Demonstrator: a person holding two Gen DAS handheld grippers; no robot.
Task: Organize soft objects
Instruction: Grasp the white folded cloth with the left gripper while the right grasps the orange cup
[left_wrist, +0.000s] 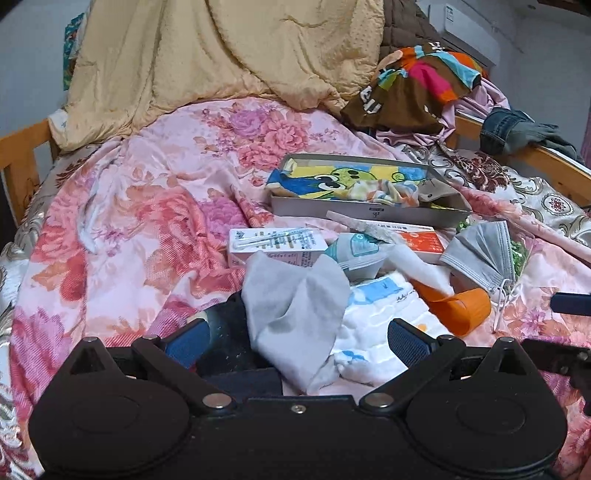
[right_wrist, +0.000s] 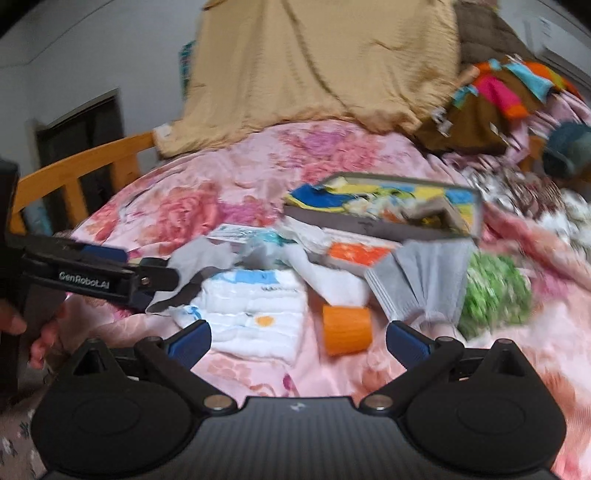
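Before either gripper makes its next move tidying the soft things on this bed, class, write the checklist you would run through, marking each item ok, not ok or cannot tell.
1. Left gripper open: ok, fingers spread wide.
2. Grey cloth between the left fingers: ok, it lies there, not gripped.
3. Right gripper open and empty: ok.
4. Right gripper's target is soft only: not ok, the white folded cloth and an orange roll both lie ahead.
5. Right wrist view sharp enough to aim: not ok, blurred.
6. Room left in the box: cannot tell, colourful cloths cover what shows.
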